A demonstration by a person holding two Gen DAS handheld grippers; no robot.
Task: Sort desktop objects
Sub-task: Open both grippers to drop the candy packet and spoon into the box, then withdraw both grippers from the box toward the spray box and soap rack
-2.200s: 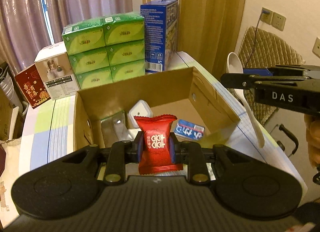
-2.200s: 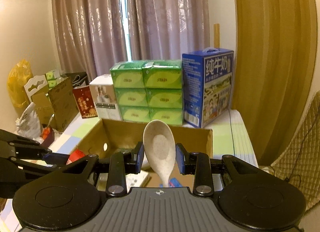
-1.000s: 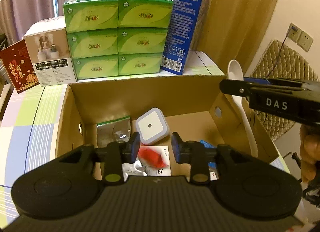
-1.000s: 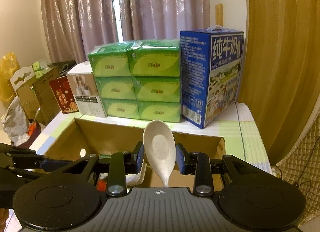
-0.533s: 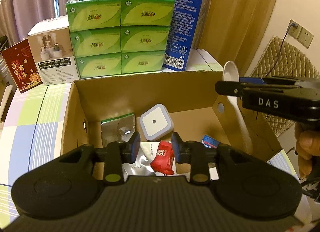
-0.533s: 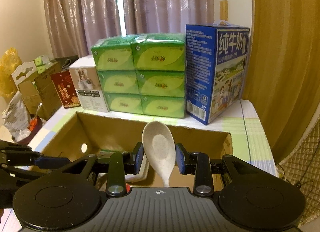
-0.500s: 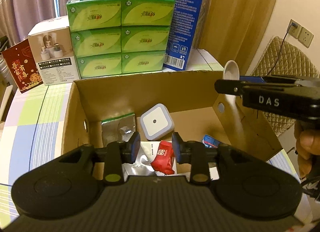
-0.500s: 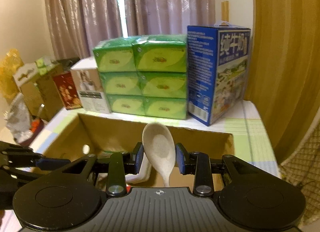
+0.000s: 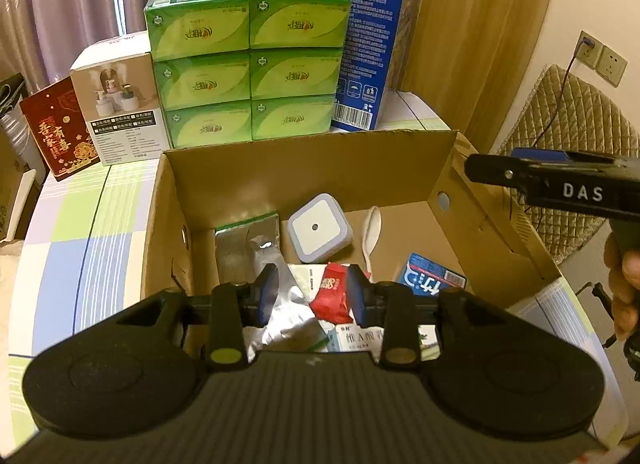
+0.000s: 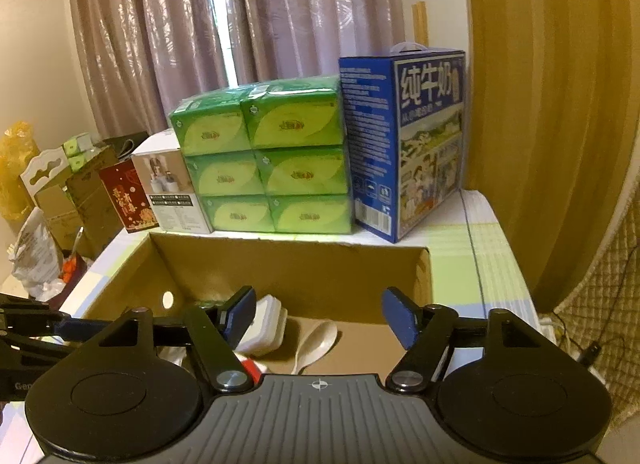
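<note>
An open cardboard box [image 9: 404,159] stands on the table. Inside lie a white spoon [image 9: 371,229], a red candy packet [image 9: 334,298], a square white night light [image 9: 318,232], a silver foil pouch [image 9: 246,242] and a blue packet [image 9: 430,280]. My left gripper [image 9: 312,298] is open and empty above the box's near side. My right gripper [image 10: 320,318] is open and empty above the box's right part; it shows as a black arm [image 9: 560,183] in the left wrist view. The spoon [image 10: 316,344] lies on the box floor below it.
Behind the box stand stacked green tissue packs [image 9: 248,63], a blue milk carton [image 9: 376,47], a white product box [image 9: 120,111] and a red box [image 9: 56,131]. A quilted chair [image 9: 568,151] stands at the right. The checked tablecloth [image 9: 88,232] shows left of the box.
My right gripper opened and the spoon dropped into the box. The red candy packet, let go by my left gripper earlier, lies in the box.
</note>
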